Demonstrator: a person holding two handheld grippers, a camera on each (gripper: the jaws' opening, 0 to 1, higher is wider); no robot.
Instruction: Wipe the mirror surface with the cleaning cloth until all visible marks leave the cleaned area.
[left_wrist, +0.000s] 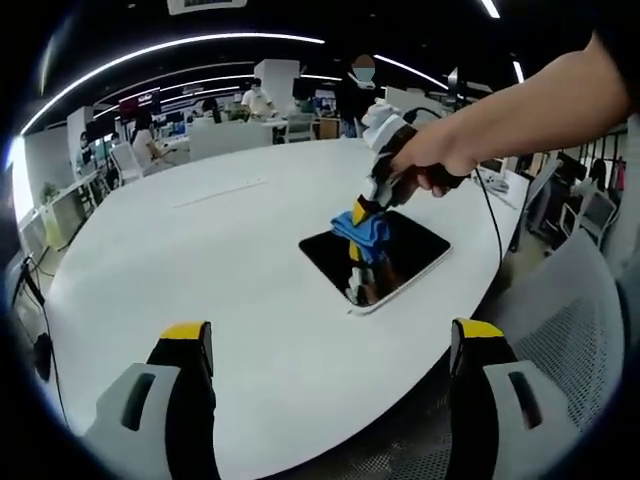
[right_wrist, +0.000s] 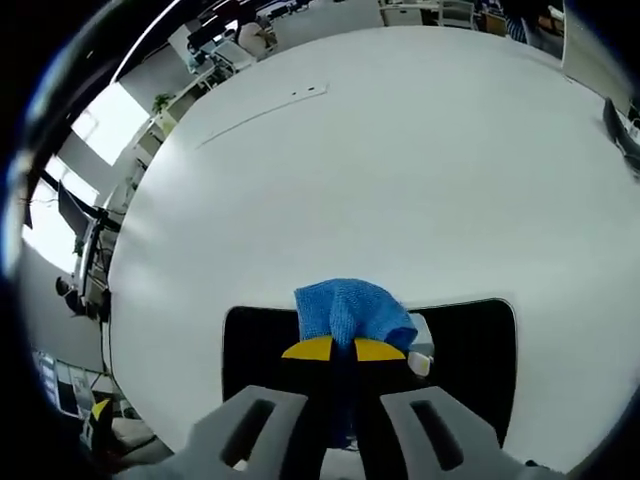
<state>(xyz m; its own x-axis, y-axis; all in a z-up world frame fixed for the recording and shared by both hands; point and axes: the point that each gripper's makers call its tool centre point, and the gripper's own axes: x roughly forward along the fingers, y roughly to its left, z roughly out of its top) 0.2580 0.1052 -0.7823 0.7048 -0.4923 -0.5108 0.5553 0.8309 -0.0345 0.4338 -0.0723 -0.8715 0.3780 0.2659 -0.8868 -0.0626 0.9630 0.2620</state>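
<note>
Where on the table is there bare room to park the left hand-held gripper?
Bare white table stretches left of and beyond the mirror. The mirror itself is crowded: the right hand-held gripper presses the blue cloth there.

My left gripper view looks across the white surface (left_wrist: 200, 260) from its near edge, well back from the mirror (left_wrist: 378, 256). My right gripper view looks steeply down, close above the same mirror (right_wrist: 470, 345), at frame bottom.

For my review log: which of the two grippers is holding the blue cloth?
The right gripper, shut on the blue cloth over the mirror. The left gripper is open and empty, back over the white table.
</note>
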